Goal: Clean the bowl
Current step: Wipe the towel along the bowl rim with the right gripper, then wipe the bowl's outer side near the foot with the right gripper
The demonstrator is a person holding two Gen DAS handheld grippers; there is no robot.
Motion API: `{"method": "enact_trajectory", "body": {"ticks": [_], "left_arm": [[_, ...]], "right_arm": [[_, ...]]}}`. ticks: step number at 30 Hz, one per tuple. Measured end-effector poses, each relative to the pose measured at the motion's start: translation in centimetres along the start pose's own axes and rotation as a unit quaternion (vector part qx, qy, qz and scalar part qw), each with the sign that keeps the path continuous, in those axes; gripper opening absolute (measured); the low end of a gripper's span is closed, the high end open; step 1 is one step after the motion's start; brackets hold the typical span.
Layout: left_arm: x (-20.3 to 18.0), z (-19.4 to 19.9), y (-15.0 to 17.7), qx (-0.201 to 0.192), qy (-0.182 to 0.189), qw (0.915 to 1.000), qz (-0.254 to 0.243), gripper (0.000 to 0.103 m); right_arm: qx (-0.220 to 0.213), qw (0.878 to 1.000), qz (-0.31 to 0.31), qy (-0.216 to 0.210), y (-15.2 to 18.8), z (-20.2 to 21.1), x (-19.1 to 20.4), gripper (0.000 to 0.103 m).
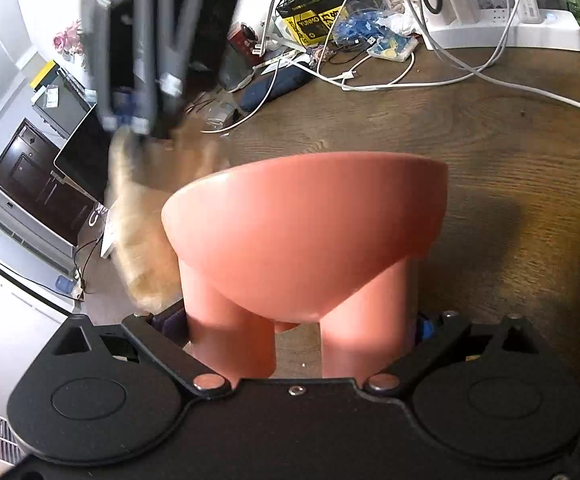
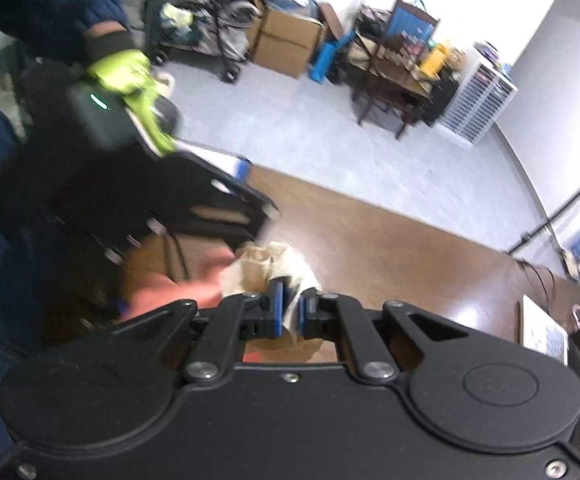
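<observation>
**Wiping in hand, result not yet visible**

The salmon-pink rounded plastic bowl (image 1: 306, 232) is held up off the brown wood-grain tabletop (image 1: 470, 152), tipped so that the left wrist view shows only its smooth outer wall and underside. The left gripper (image 1: 298, 344) is clenched on it: the two fingers (image 1: 229, 340), sleeved in the same pink, run up along the lower wall and press against it. The inside of the bowl is hidden from this view, so whether it is clean cannot be told.

The right gripper (image 2: 290, 314) is clamped on a crumpled beige cloth or paper towel (image 2: 273, 268), a fold of which is pinched between its blue pads (image 2: 277, 312). In the left wrist view that wad hangs blurred just beside the bowl's left rim, with the right gripper above it; whether it touches the rim cannot be told through the blur. In the right wrist view a smear of pink bowl lies just below and left of the wad, and a hand in a yellow-green glove (image 2: 129, 76) holds the left gripper's handle.

Judged from this, both tools are secured and the wiping stage is in progress. Left to do: finishing the wipe, setting the bowl down on the table, and releasing the cloth
</observation>
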State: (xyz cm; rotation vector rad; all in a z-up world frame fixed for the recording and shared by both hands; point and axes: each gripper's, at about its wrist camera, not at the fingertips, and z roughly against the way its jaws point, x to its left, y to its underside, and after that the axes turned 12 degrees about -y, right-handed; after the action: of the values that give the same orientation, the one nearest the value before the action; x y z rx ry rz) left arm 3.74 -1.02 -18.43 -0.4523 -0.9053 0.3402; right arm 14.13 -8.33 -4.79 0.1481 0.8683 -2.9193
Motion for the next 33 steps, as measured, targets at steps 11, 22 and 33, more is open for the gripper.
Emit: {"method": "enact_trajectory", "body": {"ticks": [11, 22, 33], "left_arm": [[0.1, 0.2, 0.2, 0.004, 0.003, 1.0000, 0.006, 0.098], [0.0, 0.2, 0.0, 0.001, 0.003, 1.0000, -0.007, 0.098], [-0.1, 0.0, 0.0, -0.001, 0.002, 0.9999, -0.014, 0.098]], "right_arm": [[0.047, 0.997, -0.056, -0.010, 4.4, -3.2, -1.9, 0.008], [0.100, 0.993, -0.052, -0.041, 7.7, -3.4, 0.8, 0.008], [0.082, 0.990, 0.021, -0.111, 4.4, -0.9, 7.5, 0.008]]}}
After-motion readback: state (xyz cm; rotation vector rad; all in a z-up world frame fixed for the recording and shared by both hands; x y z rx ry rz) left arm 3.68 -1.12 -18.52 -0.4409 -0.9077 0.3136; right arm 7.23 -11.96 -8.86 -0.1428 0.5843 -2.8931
